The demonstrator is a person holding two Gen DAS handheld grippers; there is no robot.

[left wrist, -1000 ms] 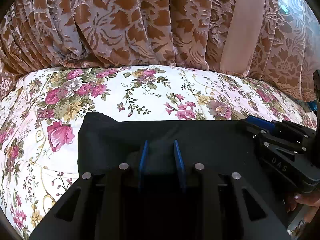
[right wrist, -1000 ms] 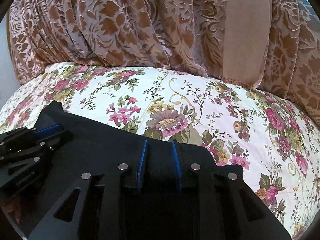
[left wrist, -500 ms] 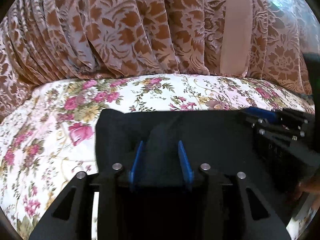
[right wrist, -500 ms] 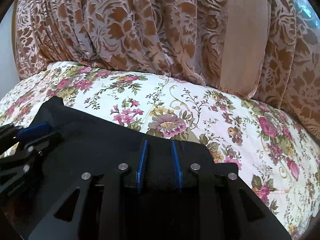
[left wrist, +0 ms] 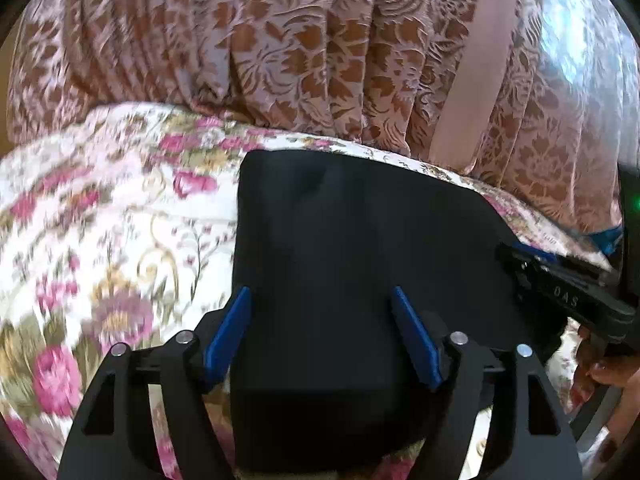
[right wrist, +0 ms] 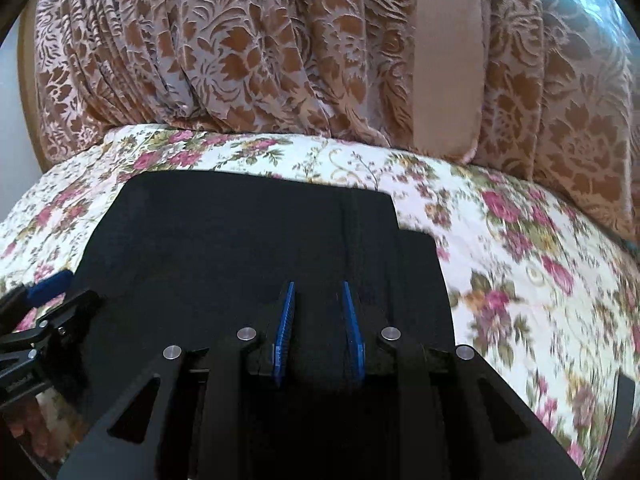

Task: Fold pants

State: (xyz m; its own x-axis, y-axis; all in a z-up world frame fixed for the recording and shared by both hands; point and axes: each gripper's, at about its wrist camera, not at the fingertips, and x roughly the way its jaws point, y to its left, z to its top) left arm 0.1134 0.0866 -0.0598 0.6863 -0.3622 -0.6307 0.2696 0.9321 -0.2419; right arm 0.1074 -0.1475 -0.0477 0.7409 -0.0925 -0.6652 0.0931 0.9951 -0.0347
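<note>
Laying the folded edge down was the step in hand, as far as the frames allowed a judgement. The black pants (left wrist: 360, 240) lay doubled on the floral bedspread (left wrist: 120, 240), just in front of the patterned curtain (left wrist: 280, 40). The left gripper (left wrist: 322, 332) had just been opening; its blue pads stood wide, the cloth between them but no longer pressed. The right gripper (right wrist: 319, 332) was narrow and clamped on a ridge of the pants, dark cloth filling the gap between its pads.

To finish well, the right side probably needed releasing only once its corner sat level with the left one, so the top layer did not skew. Both grippers would best draw back low and straight, since a pad catching the edge could drag the fold open.

The left wrist view showed the pants' left edge and rounded far corner, plus the right gripper seen from the side with a hand (left wrist: 608, 364) beneath it. The right wrist view alone showed the stepped right edge, where a lower layer stuck out past the upper one, and the left gripper (right wrist: 44, 292) low at its left margin.
</note>
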